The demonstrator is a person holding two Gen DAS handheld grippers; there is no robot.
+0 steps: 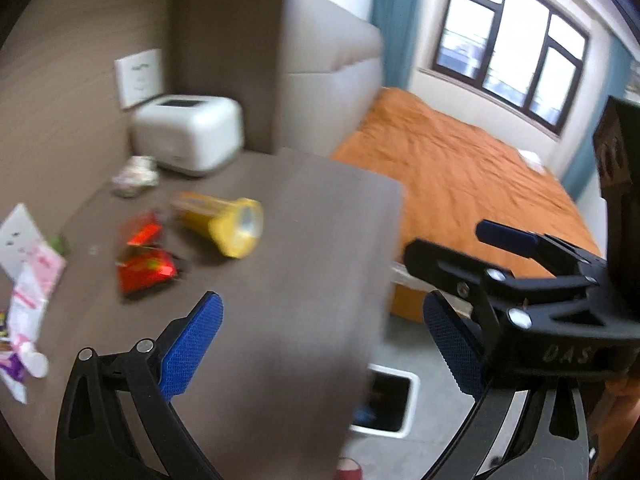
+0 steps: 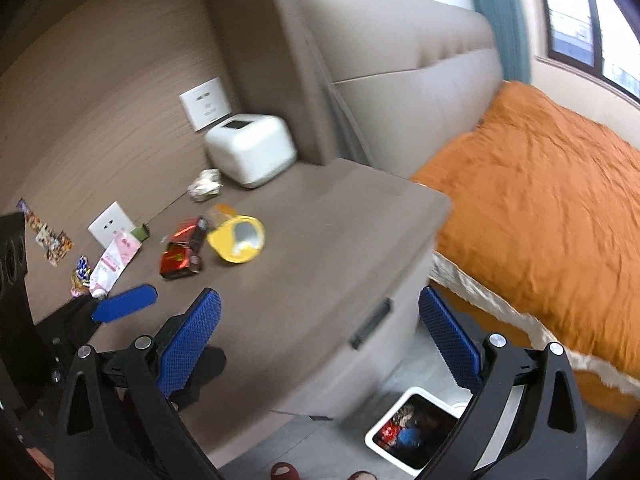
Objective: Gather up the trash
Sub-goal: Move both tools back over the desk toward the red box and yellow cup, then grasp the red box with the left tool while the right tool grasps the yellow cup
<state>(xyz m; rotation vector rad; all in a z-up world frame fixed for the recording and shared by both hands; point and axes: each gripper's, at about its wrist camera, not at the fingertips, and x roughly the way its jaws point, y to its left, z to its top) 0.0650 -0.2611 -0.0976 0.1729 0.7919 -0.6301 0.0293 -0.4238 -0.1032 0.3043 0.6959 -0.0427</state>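
Trash lies on the brown nightstand: a yellow cup-like container on its side, red wrappers, a crumpled paper ball and a pink-white tube. The same container, red wrappers, paper ball and tube show in the right wrist view. My left gripper is open and empty above the nightstand's front part. My right gripper is open and empty over the nightstand's front edge; it also shows at the right of the left wrist view. A white bin with trash inside stands on the floor below.
A white box-shaped device stands at the back of the nightstand by the wall sockets. A bed with an orange cover lies to the right, with a beige headboard. The bin also shows in the left wrist view. Small colourful wrappers lie at the left.
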